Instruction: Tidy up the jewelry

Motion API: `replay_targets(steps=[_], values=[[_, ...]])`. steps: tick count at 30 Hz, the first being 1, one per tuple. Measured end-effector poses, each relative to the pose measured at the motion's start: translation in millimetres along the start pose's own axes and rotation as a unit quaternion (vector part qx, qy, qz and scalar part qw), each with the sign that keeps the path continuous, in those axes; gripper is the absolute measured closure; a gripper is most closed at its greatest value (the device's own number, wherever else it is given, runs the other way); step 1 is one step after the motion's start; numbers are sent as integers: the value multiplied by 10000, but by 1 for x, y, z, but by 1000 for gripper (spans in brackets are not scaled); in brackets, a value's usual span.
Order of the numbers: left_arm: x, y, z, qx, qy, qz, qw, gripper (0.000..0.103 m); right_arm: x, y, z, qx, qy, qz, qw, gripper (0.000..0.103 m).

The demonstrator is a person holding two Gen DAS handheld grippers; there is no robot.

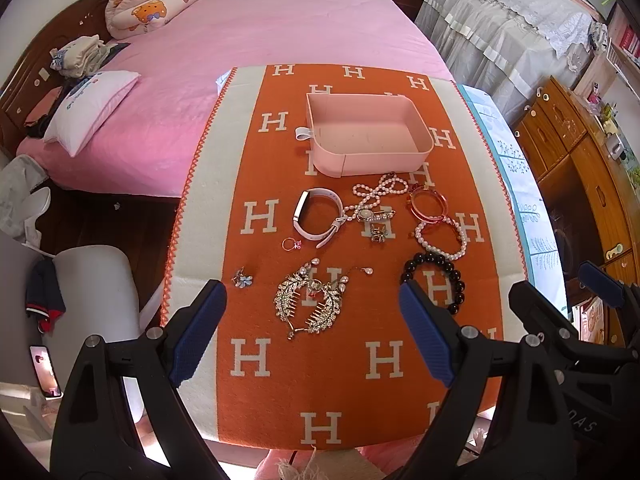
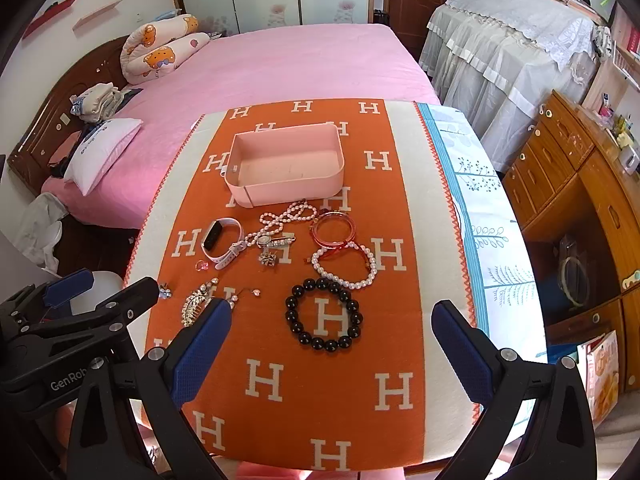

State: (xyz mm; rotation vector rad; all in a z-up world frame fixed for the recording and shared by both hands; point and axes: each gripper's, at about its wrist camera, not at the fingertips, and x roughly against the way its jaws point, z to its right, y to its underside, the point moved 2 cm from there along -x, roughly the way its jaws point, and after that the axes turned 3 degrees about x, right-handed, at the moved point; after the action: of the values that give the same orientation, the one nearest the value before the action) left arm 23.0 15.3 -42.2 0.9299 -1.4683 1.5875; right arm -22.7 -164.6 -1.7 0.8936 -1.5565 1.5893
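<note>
1. Large white "H" letters repeat across the orange blanket (image 2: 280, 420) under the jewelry; the left gripper's body, seen from the right wrist view, reads "GenRob", cut off by the near finger, and a dark housing at the lower right of the left wrist view shows "DAS"
2. The left gripper (image 1: 312, 332) is spread wide and holds nothing; a rhinestone hair comb (image 1: 308, 304) with pearl drops lies between its blue pads, just ahead of them
3. The right gripper (image 2: 332, 352) is likewise released and empty; a black bead bracelet (image 2: 325, 314) lies between its fingers
4. Farther off sit a white pearl bracelet (image 2: 345, 266), a red bangle (image 2: 333, 230), a pink pearl necklace (image 2: 286, 216), a white smart band (image 2: 224, 240), a pink-stoned ring (image 1: 291, 244) and a small blue flower piece (image 1: 242, 279)
5. An empty pink tray (image 1: 324, 156) stands beyond them all, well apart from both grippers
6. The small gold pieces (image 1: 376, 224) by the necklace are too tangled to name; the comb is half hidden by the right gripper's left finger in the right wrist view
</note>
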Motion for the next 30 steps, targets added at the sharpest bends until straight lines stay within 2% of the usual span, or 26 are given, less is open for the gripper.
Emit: replay_targets(steps=[11, 15, 20, 25, 30], values=[[0, -14, -11, -114, 141, -41, 9998, 17, -5, 0, -4, 2, 61, 47, 10000, 1], [3, -28, -20, -170, 351, 110, 9992, 17, 0, -10, -13, -67, 91, 68, 9999, 1], [10, -46, -33, -341, 422, 242, 9982, 17, -1, -21, -10, -244, 138, -2, 9996, 1], [-4, -59, -52, -213, 501, -113, 9985, 17, -13, -27, -3, -321, 117, -192, 9992, 5], [-26, -62, -66, 71, 642, -409, 9971, 17, -33, -31, 5, -291, -2, -452, 9986, 14]])
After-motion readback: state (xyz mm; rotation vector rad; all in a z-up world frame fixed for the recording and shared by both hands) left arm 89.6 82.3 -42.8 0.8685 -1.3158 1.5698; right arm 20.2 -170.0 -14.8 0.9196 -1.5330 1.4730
